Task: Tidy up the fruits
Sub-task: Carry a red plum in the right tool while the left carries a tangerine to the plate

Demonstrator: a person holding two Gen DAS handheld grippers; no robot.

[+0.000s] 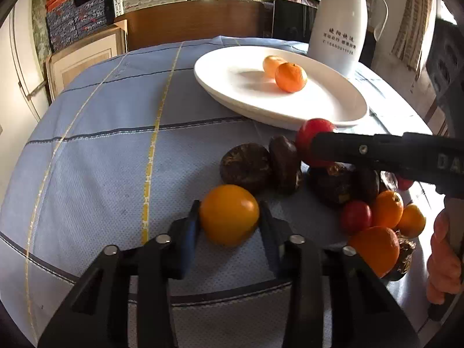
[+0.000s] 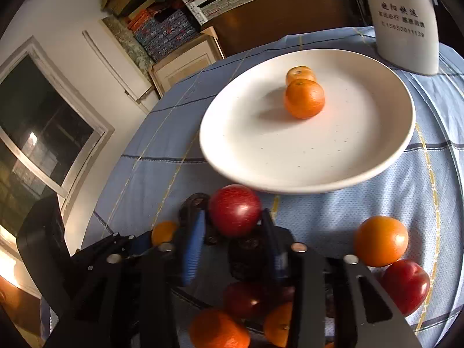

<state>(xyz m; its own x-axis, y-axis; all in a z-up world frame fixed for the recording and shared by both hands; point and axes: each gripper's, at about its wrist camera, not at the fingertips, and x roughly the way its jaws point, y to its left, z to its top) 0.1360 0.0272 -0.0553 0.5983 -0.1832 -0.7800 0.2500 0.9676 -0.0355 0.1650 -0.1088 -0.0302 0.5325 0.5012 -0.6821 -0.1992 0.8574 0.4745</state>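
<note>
A white plate (image 1: 333, 107) (image 2: 261, 156) on the blue checked cloth holds two mandarins (image 1: 290, 77) (image 2: 304, 98). My left gripper (image 1: 229, 217) is shut on a yellow-orange fruit (image 1: 229, 214) just above the cloth. My right gripper (image 2: 235, 217) is shut on a red fruit (image 2: 235, 210) (image 1: 311, 133), held above the pile at the plate's near rim. A pile of fruit lies below it: dark brown ones (image 1: 246, 166), oranges (image 1: 374, 249) (image 2: 380, 240) and red ones (image 1: 356, 217) (image 2: 406, 285).
A white jug (image 1: 339, 23) (image 2: 403, 20) stands behind the plate. Shelves with boxes (image 1: 78, 17) and a wooden cabinet (image 1: 197, 20) lie beyond the table. The cloth (image 1: 101, 145) stretches to the left of the plate.
</note>
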